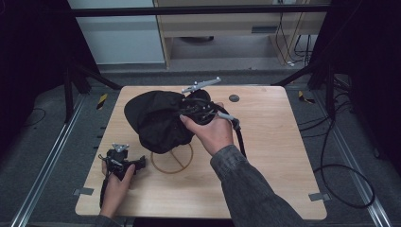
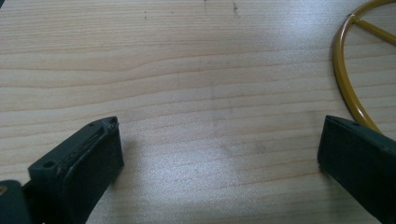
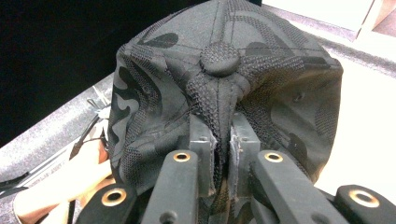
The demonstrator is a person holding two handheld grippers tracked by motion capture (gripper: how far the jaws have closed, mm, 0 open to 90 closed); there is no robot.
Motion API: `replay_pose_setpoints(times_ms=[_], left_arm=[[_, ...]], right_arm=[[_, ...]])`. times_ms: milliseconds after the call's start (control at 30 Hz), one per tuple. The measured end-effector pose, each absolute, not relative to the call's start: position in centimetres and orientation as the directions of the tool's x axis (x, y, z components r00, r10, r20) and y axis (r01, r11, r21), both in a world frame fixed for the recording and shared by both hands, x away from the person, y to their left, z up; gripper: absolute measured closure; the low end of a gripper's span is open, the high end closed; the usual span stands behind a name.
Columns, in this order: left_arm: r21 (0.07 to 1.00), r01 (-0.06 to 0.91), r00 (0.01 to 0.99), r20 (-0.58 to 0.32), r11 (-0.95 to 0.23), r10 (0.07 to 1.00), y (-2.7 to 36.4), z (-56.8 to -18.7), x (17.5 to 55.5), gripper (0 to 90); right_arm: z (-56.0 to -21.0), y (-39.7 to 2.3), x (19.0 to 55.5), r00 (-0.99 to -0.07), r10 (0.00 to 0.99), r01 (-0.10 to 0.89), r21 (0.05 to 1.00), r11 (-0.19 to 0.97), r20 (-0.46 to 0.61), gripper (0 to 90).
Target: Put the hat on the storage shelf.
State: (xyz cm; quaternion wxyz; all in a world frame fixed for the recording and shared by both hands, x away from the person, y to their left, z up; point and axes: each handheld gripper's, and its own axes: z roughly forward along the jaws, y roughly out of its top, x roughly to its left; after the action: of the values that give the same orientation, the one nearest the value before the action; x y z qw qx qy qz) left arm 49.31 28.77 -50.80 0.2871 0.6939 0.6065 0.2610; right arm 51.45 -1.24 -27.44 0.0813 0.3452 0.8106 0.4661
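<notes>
A black cap (image 1: 158, 120) with a dark patterned crown (image 3: 224, 88) hangs above the table, over a yellow wire ring stand (image 1: 172, 159). My right gripper (image 3: 223, 154) is shut on a pinched fold of the cap's fabric just below its top button (image 3: 219, 58); in the high view this gripper (image 1: 201, 109) sits at the cap's right side. My left gripper (image 1: 124, 163) rests low at the table's front left with its jaws wide apart and nothing between them (image 2: 219, 149); bare wood lies under it and part of the yellow ring (image 2: 348, 79) curves at the right.
The wooden table (image 1: 265, 156) has a small round dark disc (image 1: 233, 98) near its far edge. Black cables (image 1: 340, 170) trail on the floor at the right, and metal rails run along both sides of the table.
</notes>
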Motion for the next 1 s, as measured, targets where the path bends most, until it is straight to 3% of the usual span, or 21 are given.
replay_pose_setpoints(times_ms=[633,1000], left_arm=[[0.715,0.692,0.128,0.012,-0.098,0.992,28.8,-50.8,49.3,0.0],[0.716,0.692,0.127,0.013,-0.098,0.992,28.8,-50.8,49.3,0.0]], right_arm=[[-27.4,-1.4,52.5,-0.737,0.634,0.517,0.800,0.305,0.235,77.5],[-26.9,-2.3,52.1,-0.732,0.635,0.516,0.809,0.282,0.246,46.4]])
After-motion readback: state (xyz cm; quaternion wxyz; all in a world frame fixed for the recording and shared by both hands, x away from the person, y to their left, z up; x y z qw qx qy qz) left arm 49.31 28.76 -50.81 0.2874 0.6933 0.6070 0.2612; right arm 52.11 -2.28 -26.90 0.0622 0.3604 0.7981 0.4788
